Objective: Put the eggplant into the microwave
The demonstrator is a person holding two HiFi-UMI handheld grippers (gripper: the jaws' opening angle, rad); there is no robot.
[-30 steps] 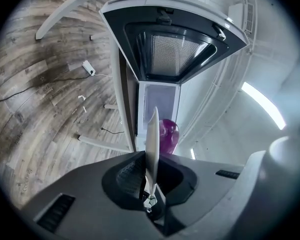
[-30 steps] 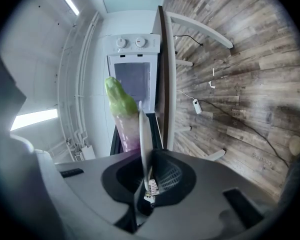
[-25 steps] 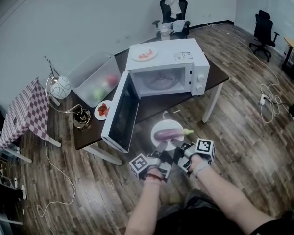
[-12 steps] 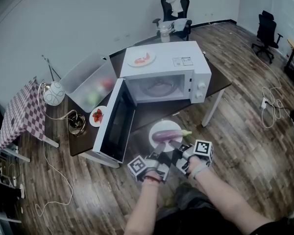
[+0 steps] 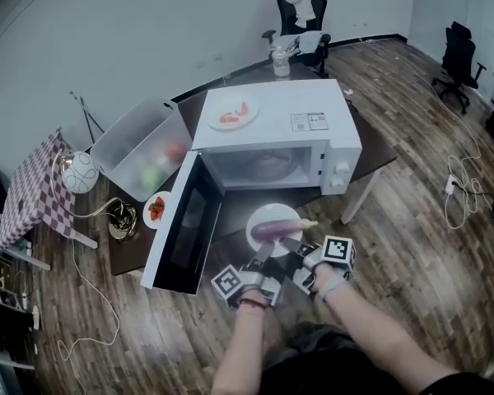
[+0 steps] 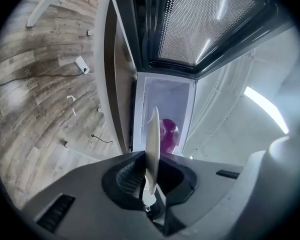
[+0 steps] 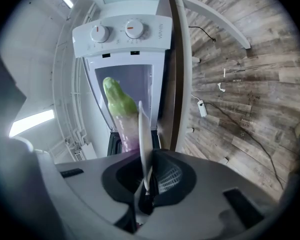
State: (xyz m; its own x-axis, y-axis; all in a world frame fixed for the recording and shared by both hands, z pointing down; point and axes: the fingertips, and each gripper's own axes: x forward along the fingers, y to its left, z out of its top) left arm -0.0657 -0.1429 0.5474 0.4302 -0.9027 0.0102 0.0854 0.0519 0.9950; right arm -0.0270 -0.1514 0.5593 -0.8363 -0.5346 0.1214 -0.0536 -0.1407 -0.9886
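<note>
The eggplant (image 5: 277, 230) is not yet in the microwave (image 5: 280, 130). It lies lengthwise on a white plate (image 5: 267, 217), which is held level in the air at the front edge of the desk (image 5: 379, 148), just before the open cavity and apart from it.

The plate is gripped from the near side by both tools. The left gripper (image 5: 259, 257) is clamped on the rim at the purple end, and the right gripper (image 5: 290, 247) is clamped on the rim nearer the green stem. In each gripper view the thin rim is seen edge-on, pinched between the jaws, with the eggplant just beyond it. A two-sided hold is probably chosen so that the plate is kept flat and the eggplant is kept from rolling off. Nothing but the rim is touched, so the eggplant itself is not squeezed.

The door (image 5: 184, 220) is swung fully out to the left, past the desk's front edge, so the way in is left free. The microwave is set toward the desk's right end, with its opening turned to the person. The next step is judged to be a level push forward, with the plate kept clear of the door and the cavity's lower lip.
</note>
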